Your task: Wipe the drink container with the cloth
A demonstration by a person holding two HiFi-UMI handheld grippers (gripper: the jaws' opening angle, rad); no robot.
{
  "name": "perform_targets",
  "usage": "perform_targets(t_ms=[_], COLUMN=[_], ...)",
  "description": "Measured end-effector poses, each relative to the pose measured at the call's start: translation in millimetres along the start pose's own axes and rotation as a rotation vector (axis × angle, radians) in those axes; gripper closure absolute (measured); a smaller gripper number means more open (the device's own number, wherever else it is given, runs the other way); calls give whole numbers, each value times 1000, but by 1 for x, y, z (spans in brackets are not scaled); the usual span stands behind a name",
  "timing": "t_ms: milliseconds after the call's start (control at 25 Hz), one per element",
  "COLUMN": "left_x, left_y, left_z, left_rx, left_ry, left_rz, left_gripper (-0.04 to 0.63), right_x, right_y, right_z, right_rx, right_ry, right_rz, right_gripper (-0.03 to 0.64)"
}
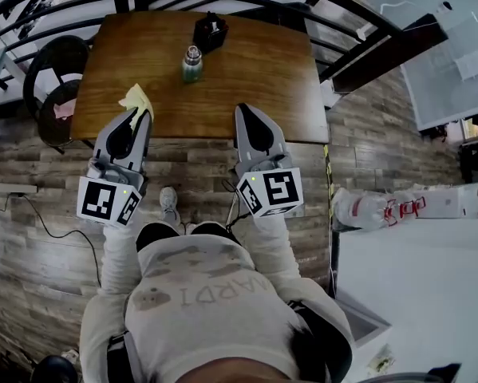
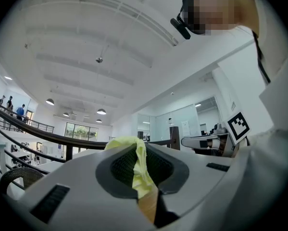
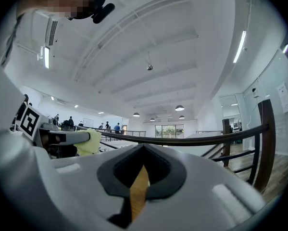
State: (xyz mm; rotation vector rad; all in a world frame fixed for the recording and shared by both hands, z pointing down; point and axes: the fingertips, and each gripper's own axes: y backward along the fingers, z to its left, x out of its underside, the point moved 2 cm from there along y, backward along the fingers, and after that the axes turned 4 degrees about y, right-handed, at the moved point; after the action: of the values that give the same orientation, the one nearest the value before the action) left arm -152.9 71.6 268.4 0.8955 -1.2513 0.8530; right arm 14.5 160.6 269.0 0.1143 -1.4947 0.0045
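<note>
We clamp the limp yellow cloth (image 2: 134, 165) in the left gripper (image 1: 141, 114); the closed, empty right gripper (image 1: 242, 108) should probably steady the light, tippable clear metal-capped bottle (image 1: 191, 64) mid-body.

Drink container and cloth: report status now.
Left gripper shut on cloth, over table near edge. Right gripper shut, empty. Drink container upright mid-table, neither gripper touching it. Nothing between; black holder stands behind it.

a large open office-like hall seen from a mezzanine, with a dark railing (image 3: 173, 139), round ceiling lamps (image 2: 101, 111), glass-walled rooms (image 2: 182, 124), distant people (image 3: 117, 126), and a wooden table (image 1: 254, 78) on plank flooring (image 1: 199, 166).
</note>
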Motion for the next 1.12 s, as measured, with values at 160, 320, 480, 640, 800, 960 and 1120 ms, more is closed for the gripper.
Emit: perform_targets(t_ms=[160,320,480,640,800,960,1120], left_x=[-4,-8,-9,-9,-4,-2,2], left_y=[-26,-51,-71,-81,-89,-98,-107], left_z=[27,54,76,96,110,116,123], left_rx=[33,72,104,131,155,165,159], left_ry=[-7,-12,-12,-8,-7,2,12], left_rz=[2,2,-4,-6,-3,-2,5], left_gripper=[566,566,566,566,566,566,566], right_x=[-1,-1,-1,0,3,4,7], right_y=[-34,-65,-89,-107,-121,-129,-141], right_z=[-8,-14,-18,-18,-15,-21,-27], right_rx=[37,74,103,135,150,158,152], right_ry=[-5,-5,9,7,17,29,33], right_rz=[-11,-18,-22,-25,-25,-11,5], right_gripper=[606,606,606,606,606,606,606])
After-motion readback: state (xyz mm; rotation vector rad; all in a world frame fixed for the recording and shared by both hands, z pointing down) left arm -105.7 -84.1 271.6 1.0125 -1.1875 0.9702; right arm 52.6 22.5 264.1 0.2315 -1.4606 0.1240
